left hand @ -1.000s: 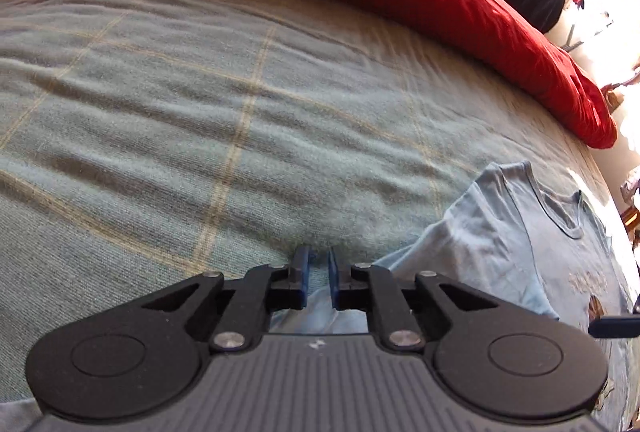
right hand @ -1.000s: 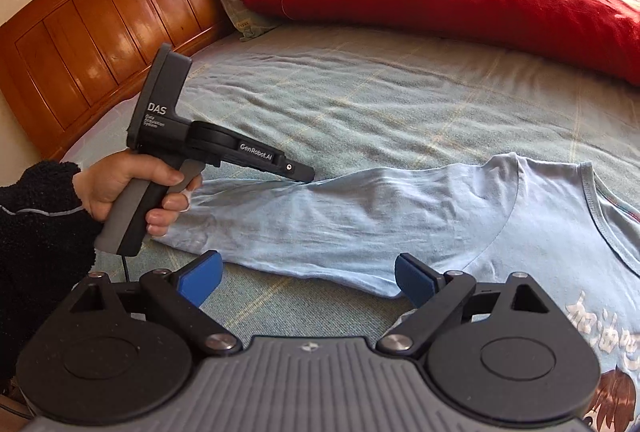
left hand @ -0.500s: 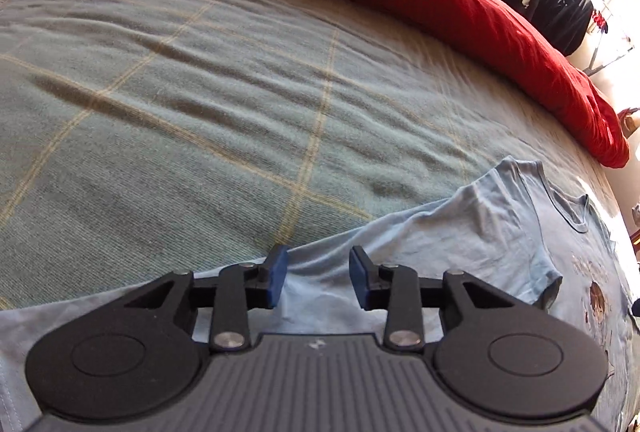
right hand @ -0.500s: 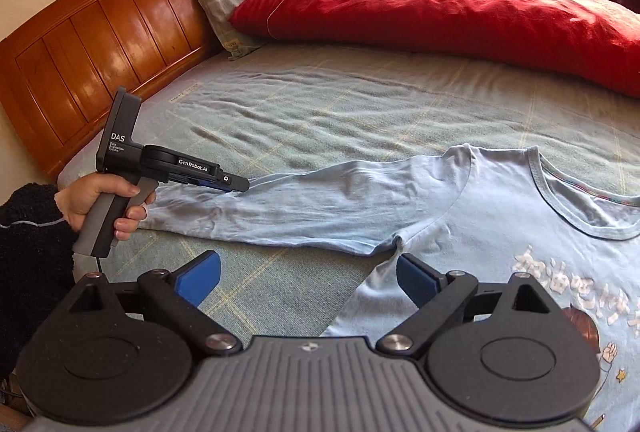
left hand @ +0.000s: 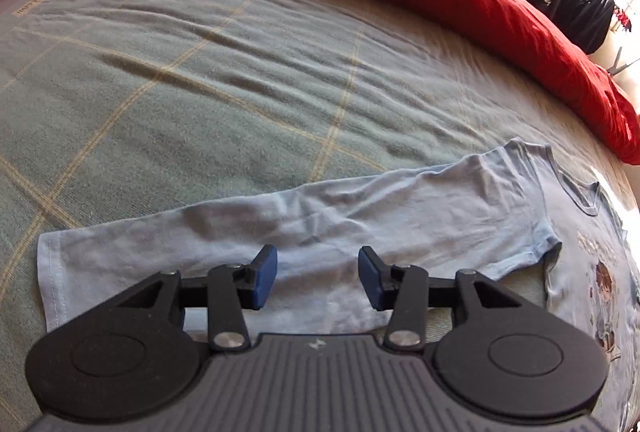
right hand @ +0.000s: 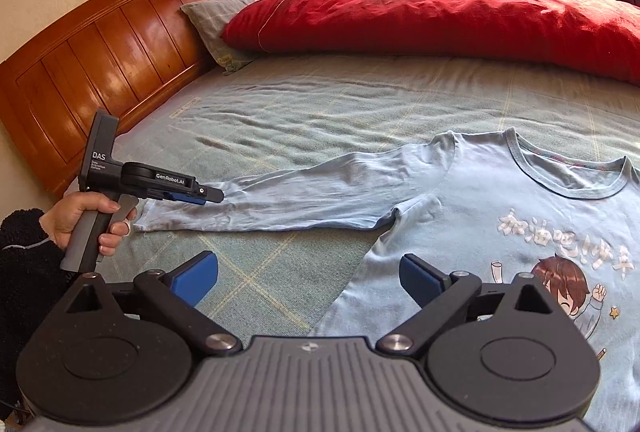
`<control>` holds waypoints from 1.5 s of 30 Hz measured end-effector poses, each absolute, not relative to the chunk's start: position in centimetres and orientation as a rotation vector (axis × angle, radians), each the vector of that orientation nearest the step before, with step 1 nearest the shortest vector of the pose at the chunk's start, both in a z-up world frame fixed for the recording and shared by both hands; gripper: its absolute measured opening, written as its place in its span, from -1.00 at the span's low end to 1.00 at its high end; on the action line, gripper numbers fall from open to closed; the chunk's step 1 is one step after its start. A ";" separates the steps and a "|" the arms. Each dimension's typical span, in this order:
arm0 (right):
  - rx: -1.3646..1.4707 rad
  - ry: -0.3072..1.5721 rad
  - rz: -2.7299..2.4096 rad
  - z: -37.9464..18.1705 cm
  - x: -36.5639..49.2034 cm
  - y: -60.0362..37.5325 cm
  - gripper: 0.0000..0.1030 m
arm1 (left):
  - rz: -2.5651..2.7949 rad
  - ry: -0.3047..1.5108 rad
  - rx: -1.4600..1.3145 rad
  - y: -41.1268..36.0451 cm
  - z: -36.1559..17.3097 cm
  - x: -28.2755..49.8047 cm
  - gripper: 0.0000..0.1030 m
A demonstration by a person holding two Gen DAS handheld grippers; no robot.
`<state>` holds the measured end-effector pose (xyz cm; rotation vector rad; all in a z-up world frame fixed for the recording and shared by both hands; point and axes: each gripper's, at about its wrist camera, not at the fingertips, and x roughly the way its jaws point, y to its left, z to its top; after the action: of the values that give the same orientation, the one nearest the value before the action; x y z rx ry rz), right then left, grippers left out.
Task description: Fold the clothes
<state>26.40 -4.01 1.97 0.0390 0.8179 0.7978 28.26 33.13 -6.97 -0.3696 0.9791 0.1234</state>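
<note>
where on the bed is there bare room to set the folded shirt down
Bare blanket runs between the red duvet and the light blue shirt, toward the headboard. A smaller patch lies below the stretched sleeve. The shirt's side is crowded.

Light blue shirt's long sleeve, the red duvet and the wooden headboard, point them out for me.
long sleeve [left hand: 320,228], left wrist view, mid-sleeve.
red duvet [right hand: 440,16], right wrist view, middle of its top.
wooden headboard [right hand: 120,44], right wrist view, a centre panel.

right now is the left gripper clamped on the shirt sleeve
No, the left gripper hangs with its jaws apart above the long sleeve, which lies flat on the bed sheet.
</note>
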 end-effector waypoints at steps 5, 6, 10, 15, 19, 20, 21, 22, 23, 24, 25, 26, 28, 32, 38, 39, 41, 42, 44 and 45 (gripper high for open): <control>0.063 0.811 0.789 2.3 25.2 -4.4 0.93 | 0.366 0.887 -0.328 35.3 -8.2 28.6 -0.11; 0.063 0.810 0.785 2.4 25.0 -4.5 0.93 | 0.375 0.885 -0.355 35.6 -8.0 28.7 -0.10; 0.056 0.802 0.773 2.4 24.5 -5.0 0.99 | 0.358 0.861 -0.352 34.2 -6.6 27.2 0.01; 0.081 0.824 0.796 1.9 24.4 -4.4 0.99 | 0.312 0.869 -0.248 31.3 -7.0 25.0 0.24; 0.076 0.824 0.813 1.7 23.7 -4.4 0.99 | 0.313 0.902 -0.254 31.7 -8.7 23.0 0.25; 0.075 0.822 0.815 1.6 23.5 -4.5 0.99 | 0.310 0.914 -0.253 31.7 -8.4 22.6 0.25; 0.078 0.826 0.807 1.5 23.4 -4.9 1.00 | 0.308 0.926 -0.251 31.8 -8.1 22.2 0.25; 0.082 0.829 0.799 1.4 23.3 -5.2 1.00 | 0.304 0.948 -0.249 31.8 -7.6 22.1 0.25; 0.089 0.834 0.790 1.3 23.3 -5.5 1.00 | 0.300 0.969 -0.247 31.9 -7.1 21.9 0.25; 0.100 0.839 0.780 1.2 23.4 -5.9 1.00 | 0.300 0.965 -0.255 32.0 -6.6 21.9 0.25; 0.113 0.846 0.771 1.0 23.4 -6.3 1.00 | 0.300 0.960 -0.264 32.2 -6.1 21.9 0.25; 0.121 0.849 0.766 0.9 23.3 -6.5 1.00 | 0.303 0.927 -0.266 32.5 -5.7 22.1 0.29; 0.136 0.853 0.750 0.6 23.2 -7.0 1.00 | 0.308 0.880 -0.301 33.4 -5.5 22.6 0.38; 0.129 0.855 0.740 0.4 22.8 -7.5 1.00 | 0.339 0.865 -0.410 36.1 -7.1 23.5 0.38; 0.147 0.874 0.701 -0.3 23.3 -8.8 1.00 | 0.447 0.830 -0.521 39.6 -7.8 21.3 0.37; 0.150 0.877 0.699 -0.5 23.4 -8.9 1.00 | 0.454 0.831 -0.541 40.0 -7.4 21.1 0.37; 0.152 0.880 0.698 -0.7 23.6 -8.8 1.00 | 0.448 0.825 -0.502 39.6 -6.6 21.4 0.38; 0.151 0.880 0.700 -0.7 23.6 -8.7 1.00 | 0.438 0.822 -0.472 39.2 -6.3 21.7 0.40; 0.138 0.878 0.699 -0.7 23.4 -8.5 1.00 | 0.423 0.833 -0.420 38.3 -6.3 22.3 0.49; 0.129 0.875 0.695 -0.6 23.3 -8.5 1.00 | 0.442 0.855 -0.408 38.0 -6.9 22.5 0.49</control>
<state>23.28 -8.49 -0.65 0.1291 0.8752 0.6953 22.52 37.98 -6.93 -0.4077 0.8553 0.4417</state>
